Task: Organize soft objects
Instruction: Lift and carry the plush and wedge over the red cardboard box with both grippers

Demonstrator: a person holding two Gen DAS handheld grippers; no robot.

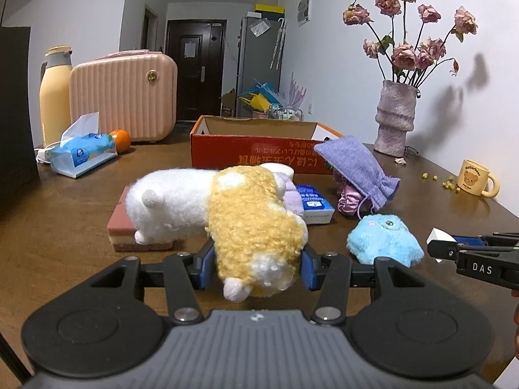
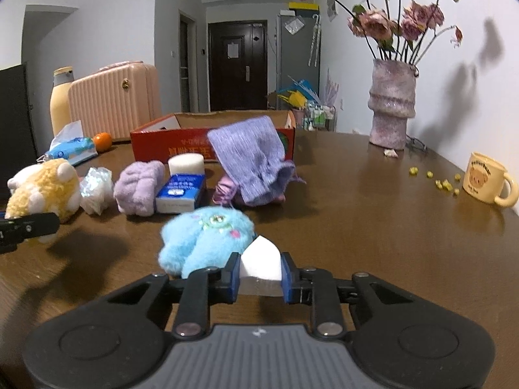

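In the left wrist view my left gripper (image 1: 258,269) is shut on the rear of a yellow and white plush animal (image 1: 253,223). Its white front lies across a pink layered sponge block (image 1: 125,231). My right gripper (image 2: 260,274) is shut on a white foam wedge (image 2: 259,264) just above the table. A blue fluffy plush (image 2: 204,240) lies against its left finger. Behind are a purple rolled towel (image 2: 139,188), a white foam cylinder (image 2: 186,163), a blue box (image 2: 181,193) and a purple knit pouch (image 2: 253,165). An open red cardboard box (image 2: 155,147) stands further back.
On the brown table (image 2: 356,227), a vase of dried roses (image 2: 391,107) stands at the back right, with a yellow bear mug (image 2: 485,178) and yellow crumbs (image 2: 444,184) near it. A tissue pack (image 1: 82,154), an orange (image 1: 120,139), a pink case (image 1: 123,97) and a yellow flask (image 1: 55,94) stand back left.
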